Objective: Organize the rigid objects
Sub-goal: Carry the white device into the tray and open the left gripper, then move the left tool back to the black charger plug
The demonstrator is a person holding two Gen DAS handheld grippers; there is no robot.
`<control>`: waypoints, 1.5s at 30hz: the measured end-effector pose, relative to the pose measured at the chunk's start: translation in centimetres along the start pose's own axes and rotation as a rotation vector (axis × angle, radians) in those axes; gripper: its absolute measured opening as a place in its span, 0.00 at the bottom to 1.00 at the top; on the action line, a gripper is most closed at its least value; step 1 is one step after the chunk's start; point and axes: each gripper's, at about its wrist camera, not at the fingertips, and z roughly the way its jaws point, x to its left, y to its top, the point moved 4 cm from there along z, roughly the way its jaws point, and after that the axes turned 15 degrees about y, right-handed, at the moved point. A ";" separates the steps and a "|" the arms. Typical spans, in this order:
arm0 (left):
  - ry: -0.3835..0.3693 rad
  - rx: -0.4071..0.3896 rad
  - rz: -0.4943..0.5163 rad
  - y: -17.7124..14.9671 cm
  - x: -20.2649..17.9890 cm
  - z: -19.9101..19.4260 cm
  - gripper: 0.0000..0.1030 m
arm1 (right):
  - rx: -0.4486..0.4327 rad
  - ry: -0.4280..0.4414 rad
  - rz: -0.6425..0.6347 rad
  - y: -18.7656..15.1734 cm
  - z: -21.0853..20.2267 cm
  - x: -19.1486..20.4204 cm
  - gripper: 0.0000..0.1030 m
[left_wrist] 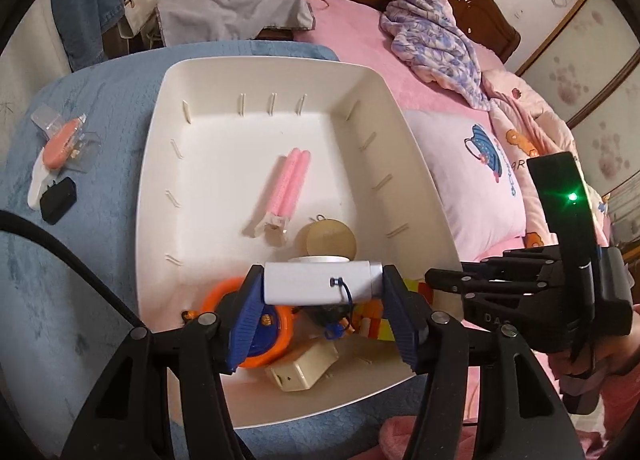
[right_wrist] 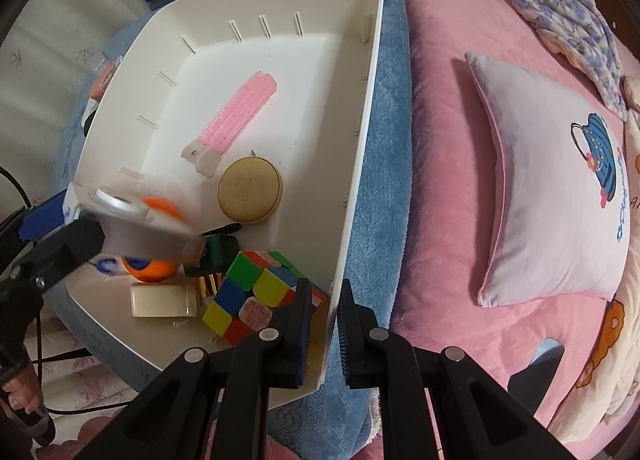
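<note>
My left gripper (left_wrist: 322, 288) is shut on a white box-shaped device (left_wrist: 320, 282) with a blue cord, held over the near part of the white bin (left_wrist: 276, 72). In the bin lie a pink hair clip (left_wrist: 286, 186), a round tan tape measure (left_wrist: 330, 240), an orange and blue yo-yo (left_wrist: 256, 334), a cream block (left_wrist: 302, 370) and a colour cube (right_wrist: 256, 294). My right gripper (right_wrist: 323, 334) is shut on the bin's right wall (right_wrist: 356, 132). The held device also shows in the right wrist view (right_wrist: 148, 230).
The bin sits on a blue blanket (left_wrist: 80, 300) over a pink bed. To its left lie a pink item in clear packaging (left_wrist: 64, 140), a white piece and a small black box (left_wrist: 58, 200). A white pillow (right_wrist: 560, 196) lies to the right.
</note>
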 end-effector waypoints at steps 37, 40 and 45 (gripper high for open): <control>0.190 0.069 -0.237 4.1 20.2 1.5 0.81 | -0.006 -0.123 0.249 0.7 0.5 -0.4 0.12; 0.202 0.089 -0.278 4.5 22.4 2.8 0.81 | -0.003 -0.147 0.276 0.8 0.6 -0.4 0.12; 0.203 0.140 -0.352 4.9 25.3 5.4 0.81 | 0.010 -0.187 0.303 1.0 0.6 -0.3 0.12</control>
